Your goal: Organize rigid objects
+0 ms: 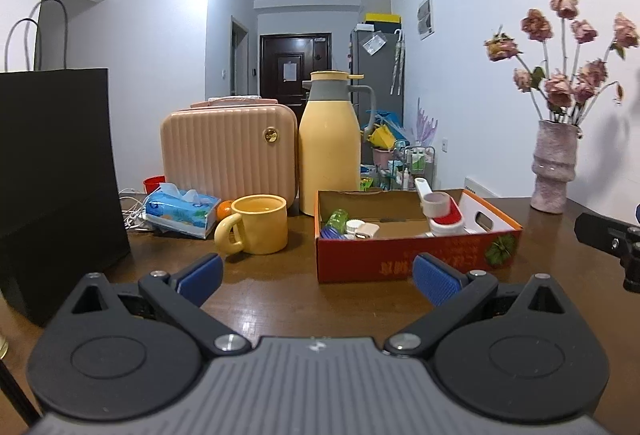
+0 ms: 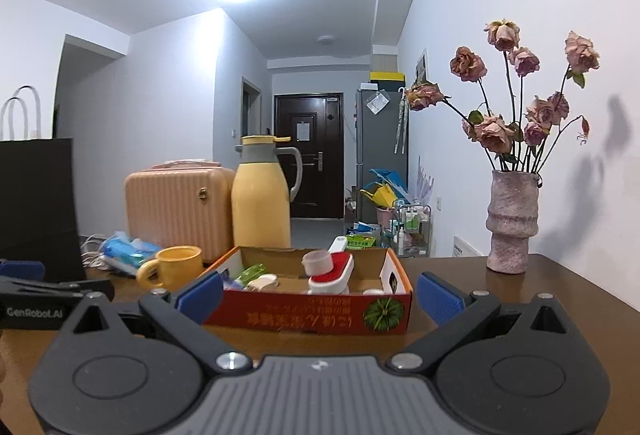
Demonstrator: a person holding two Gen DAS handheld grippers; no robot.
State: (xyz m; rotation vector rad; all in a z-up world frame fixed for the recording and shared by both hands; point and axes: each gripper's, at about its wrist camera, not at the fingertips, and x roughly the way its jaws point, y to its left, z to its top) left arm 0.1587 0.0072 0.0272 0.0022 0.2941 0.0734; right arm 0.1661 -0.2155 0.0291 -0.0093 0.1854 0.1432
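Left wrist view: left gripper fingers spread wide, empty, above wooden table. Cardboard box ahead right, holding lint brush, small bottles. Yellow mug left of box; orange behind mug, seen only here.

Right wrist view: right gripper fingers apart, empty, box between fingertips' line of sight. Vase on table at right.

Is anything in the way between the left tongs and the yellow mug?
Nothing visible is. The left tongs are open and empty, and only bare brown table lies between them and the yellow mug. The cardboard box sits off to the mug's right, and the tissue pack is behind it on the left.
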